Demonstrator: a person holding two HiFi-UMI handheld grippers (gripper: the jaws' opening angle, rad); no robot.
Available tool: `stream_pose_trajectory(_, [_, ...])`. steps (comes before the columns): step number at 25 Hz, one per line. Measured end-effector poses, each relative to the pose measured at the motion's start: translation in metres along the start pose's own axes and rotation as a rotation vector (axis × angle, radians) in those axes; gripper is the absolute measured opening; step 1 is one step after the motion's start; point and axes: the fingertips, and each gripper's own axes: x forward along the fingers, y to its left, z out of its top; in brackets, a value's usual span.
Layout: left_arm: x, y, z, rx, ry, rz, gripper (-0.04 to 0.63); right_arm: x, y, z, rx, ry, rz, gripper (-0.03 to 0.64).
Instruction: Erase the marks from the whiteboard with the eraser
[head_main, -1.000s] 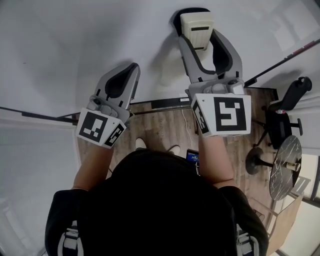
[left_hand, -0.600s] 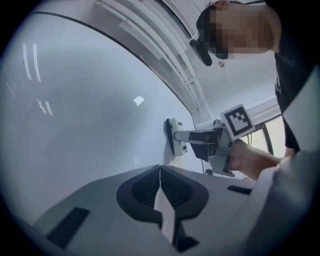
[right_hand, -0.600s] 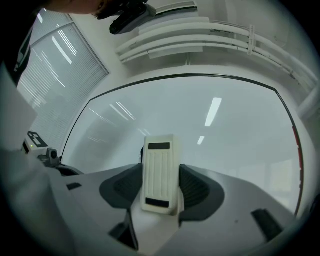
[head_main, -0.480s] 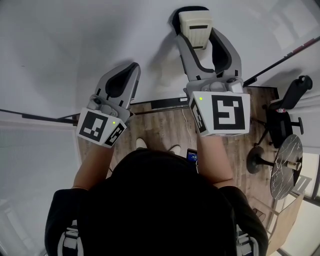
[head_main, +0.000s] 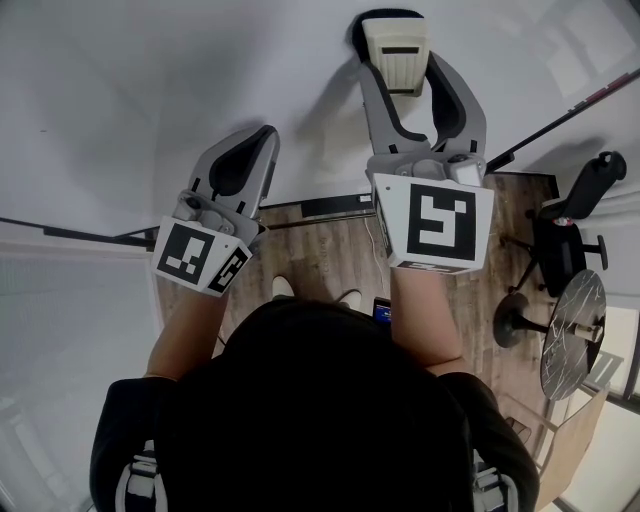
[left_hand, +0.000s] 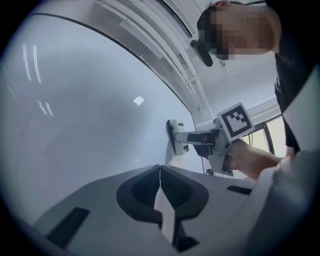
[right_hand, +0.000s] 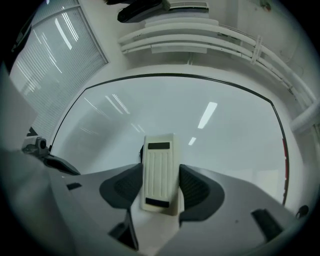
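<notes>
1. Right gripper (head_main: 404, 68) — the jaws are clamped on the eraser (right_hand: 159, 170), one jaw on each long side. The lower half of the shell sits between them and the upper half stands clear beyond the tips.
2. The eraser is directly ahead of your right claw. Its ribbed back faces the claw's camera, and its dark pad faces away, toward the whiteboard (head_main: 150, 100). From the left gripper view the pad appears to lie against the board.
3. Left gripper (left_hand: 160, 169) — the jaws are closed together with nothing between them. It hangs close in front of the board, to the left of the working claw and apart from the eraser.
4. No marks can be made out on the board around the eraser. Reflections streak the surface, and anything fainter is too small to tell.
5. Handling, as a judgement: the eraser looks like a light, stiff plastic shell over a soft pad. It should need little clamping force, and squeezing will not crush it.
6. Where to hold: the long sides, as you have them now. They look smooth, so a hard sideways stroke could twist the shell in the jaws.
7. Keep the pad flat to the board and press along the line of the claw. A tilted eraser would likely wipe with one edge only.
</notes>
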Motion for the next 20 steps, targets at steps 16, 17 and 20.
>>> stream_pose_trajectory(16, [0.017,-0.017,-0.005,-0.001,0.013,-0.019,0.006,-0.004,-0.063,-0.023,0.028,0.043,-0.079,0.229])
stream_pose_trajectory(17, [0.015,-0.015,-0.005,-0.001,0.012,-0.018,0.006,-0.004,-0.063,-0.023,0.027,0.043,-0.084,0.229])
stream_pose_trajectory(20, [0.011,-0.010,-0.005,-0.001,0.009,-0.015,0.006,-0.004,-0.063,-0.025,0.030,0.045,-0.094,0.229])
